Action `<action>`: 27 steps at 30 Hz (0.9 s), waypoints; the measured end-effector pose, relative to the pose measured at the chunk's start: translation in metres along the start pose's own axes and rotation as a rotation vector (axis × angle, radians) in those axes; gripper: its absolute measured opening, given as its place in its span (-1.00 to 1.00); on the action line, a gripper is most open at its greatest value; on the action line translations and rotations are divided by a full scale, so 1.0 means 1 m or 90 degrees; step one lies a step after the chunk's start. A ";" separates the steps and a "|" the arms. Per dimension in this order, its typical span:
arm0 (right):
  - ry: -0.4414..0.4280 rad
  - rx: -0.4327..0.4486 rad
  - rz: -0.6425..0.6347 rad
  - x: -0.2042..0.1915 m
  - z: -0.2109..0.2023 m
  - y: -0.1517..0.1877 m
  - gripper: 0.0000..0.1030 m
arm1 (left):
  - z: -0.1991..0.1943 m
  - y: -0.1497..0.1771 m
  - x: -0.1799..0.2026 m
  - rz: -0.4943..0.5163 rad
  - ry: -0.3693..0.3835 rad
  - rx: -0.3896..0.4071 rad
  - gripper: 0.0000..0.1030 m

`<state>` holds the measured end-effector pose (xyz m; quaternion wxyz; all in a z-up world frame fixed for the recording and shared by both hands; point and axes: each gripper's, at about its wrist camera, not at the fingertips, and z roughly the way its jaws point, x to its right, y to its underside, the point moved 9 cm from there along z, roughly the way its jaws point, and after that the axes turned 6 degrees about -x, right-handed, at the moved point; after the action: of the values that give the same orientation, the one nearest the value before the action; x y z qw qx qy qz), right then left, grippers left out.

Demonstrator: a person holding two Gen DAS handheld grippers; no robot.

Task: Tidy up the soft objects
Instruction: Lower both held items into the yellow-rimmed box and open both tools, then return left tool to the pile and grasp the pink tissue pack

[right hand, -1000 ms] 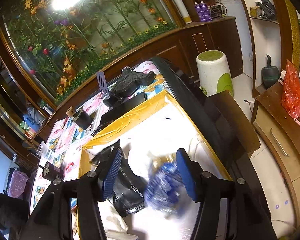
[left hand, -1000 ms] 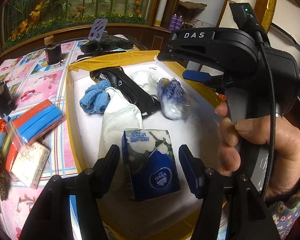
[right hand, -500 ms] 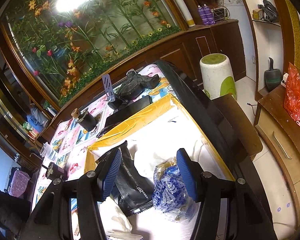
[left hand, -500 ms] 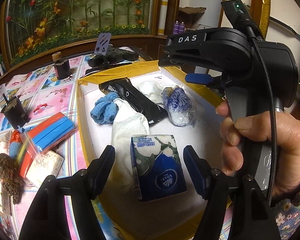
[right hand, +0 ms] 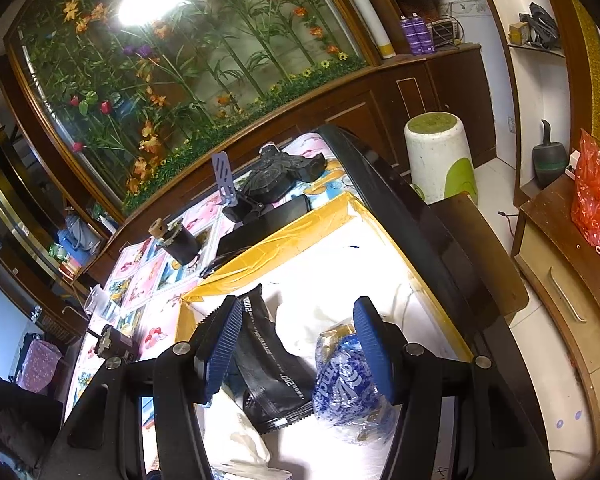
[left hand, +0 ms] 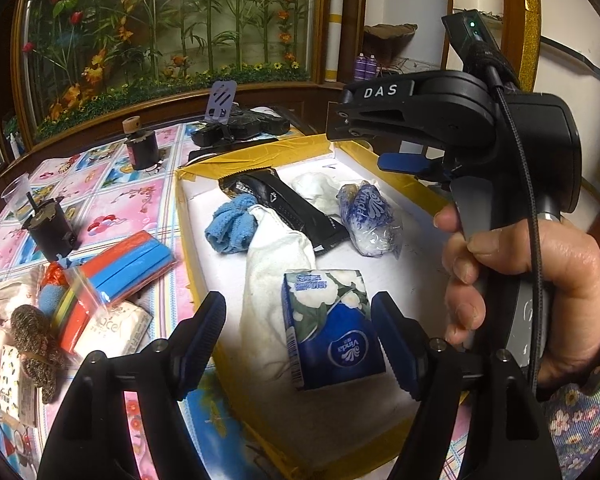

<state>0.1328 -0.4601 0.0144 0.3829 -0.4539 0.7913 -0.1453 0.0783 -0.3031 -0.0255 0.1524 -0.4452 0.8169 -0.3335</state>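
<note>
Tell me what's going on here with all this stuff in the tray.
A person holds a gripper in each hand over a yellow-rimmed tray of soft items. The left gripper has just been opening; its fingers flank a blue tissue pack lying on a white cloth, not pressing it. The right gripper hangs open above a crumpled blue-and-white bag, beside a black pouch. More packs lie outside the tray.

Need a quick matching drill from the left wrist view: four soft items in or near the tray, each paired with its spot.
Items:
1. tissue pack
2. blue cloth
3. black pouch
4. crumpled blue-and-white bag

Places:
A. far right of the group, near the right tongs
B. between the left tongs' open pads
C. left of the white sock's top end
D. diagonal, between cloth and bag

Pairs: 1-B, 2-C, 3-D, 4-A
</note>
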 end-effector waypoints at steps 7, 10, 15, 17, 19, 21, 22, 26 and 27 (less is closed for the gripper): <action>0.003 0.008 -0.021 -0.007 0.000 -0.001 0.26 | -0.020 0.009 -0.026 -0.021 -0.011 0.021 0.54; 0.004 0.009 -0.022 -0.007 0.002 -0.001 0.26 | -0.032 0.017 -0.046 -0.033 -0.025 0.031 0.54; 0.004 0.015 -0.023 -0.008 0.001 -0.002 0.26 | -0.056 0.036 -0.108 -0.085 -0.050 0.048 0.54; 0.001 0.022 -0.028 -0.010 0.000 -0.002 0.26 | -0.067 0.045 -0.144 -0.119 -0.074 0.060 0.54; -0.007 0.036 -0.038 -0.016 -0.003 -0.002 0.26 | -0.080 0.053 -0.189 -0.169 -0.111 0.071 0.54; -0.024 0.053 -0.058 -0.027 -0.009 -0.002 0.26 | -0.090 0.060 -0.232 -0.226 -0.143 0.078 0.54; -0.036 0.064 -0.066 -0.032 -0.011 -0.001 0.26 | -0.094 0.065 -0.255 -0.259 -0.168 0.076 0.54; -0.075 0.119 -0.134 -0.066 -0.027 0.006 0.34 | -0.094 0.091 -0.322 -0.403 -0.147 0.063 0.55; -0.087 0.126 -0.146 -0.075 -0.030 0.010 0.38 | -0.090 0.095 -0.330 -0.439 -0.116 0.056 0.54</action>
<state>0.1271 -0.3957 0.0641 0.4598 -0.5099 0.6883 -0.2342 0.1529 0.0434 -0.0402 0.1222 -0.7154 0.5869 -0.3588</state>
